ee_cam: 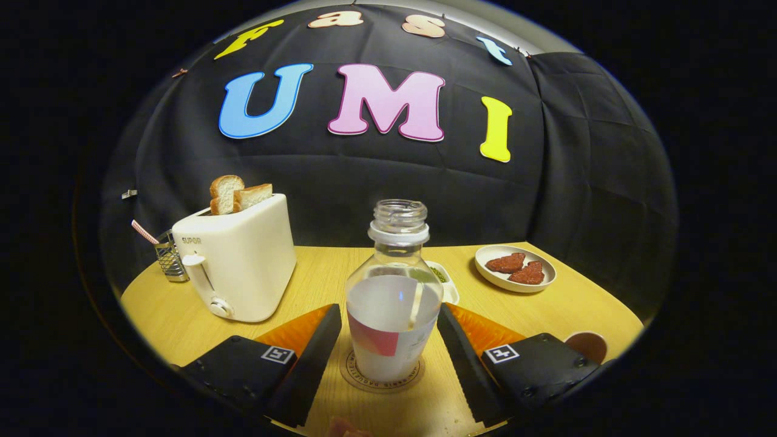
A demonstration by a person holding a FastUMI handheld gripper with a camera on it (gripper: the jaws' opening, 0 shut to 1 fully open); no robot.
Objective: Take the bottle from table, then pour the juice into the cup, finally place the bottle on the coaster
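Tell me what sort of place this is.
Likely a staged breakfast table in a recording booth: a toaster holding bread slices, a plate of food, and a wooden table against a black cloth wall. The open gripper flanks the bottle, which stands on the coaster.

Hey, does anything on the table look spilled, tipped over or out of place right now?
Nothing stands out. The uncapped bottle stands upright on the coaster, between the gripper's open jaws, with no spill visible on the table.
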